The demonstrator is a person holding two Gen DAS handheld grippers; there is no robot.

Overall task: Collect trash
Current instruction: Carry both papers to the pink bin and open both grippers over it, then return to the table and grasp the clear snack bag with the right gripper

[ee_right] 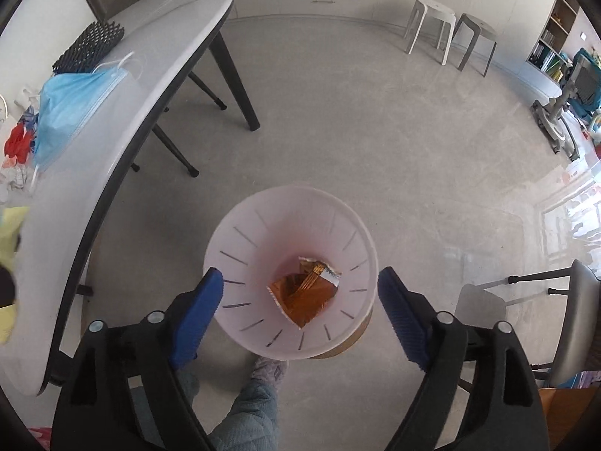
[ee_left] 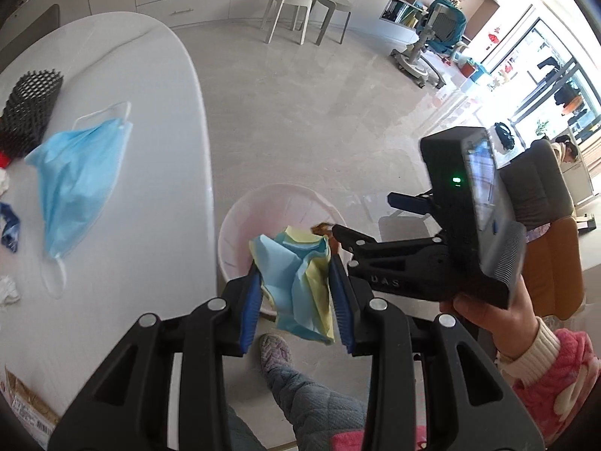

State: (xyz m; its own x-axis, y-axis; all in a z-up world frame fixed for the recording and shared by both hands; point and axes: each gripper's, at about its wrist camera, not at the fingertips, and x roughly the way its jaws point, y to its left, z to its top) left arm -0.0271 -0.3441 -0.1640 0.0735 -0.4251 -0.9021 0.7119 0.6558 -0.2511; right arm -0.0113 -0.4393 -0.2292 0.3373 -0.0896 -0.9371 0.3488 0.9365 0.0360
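The white surface (ee_left: 142, 173) is seen at the left in both views, and on it lie a blue mask (ee_left: 79, 173), a black spiked mat (ee_left: 30, 109), a printed packet (ee_left: 26, 402) at the near edge whose label is too blurred to be read, and small scraps of red, white and blue. On the floor beside the surface stands the pink bin (ee_right: 240, 233), and an orange wrapper (ee_right: 304, 293) is seen inside it; the print on its white strip cannot be read. The right claw (ee_right: 300, 312) is held over the bin with its jaws wide apart and nothing between them. The letters "UAS" are read on its body in the left view. The left claw (ee_left: 296, 300) is clamped on crumpled blue and yellow paper (ee_left: 296, 278), held above the bin's near rim.
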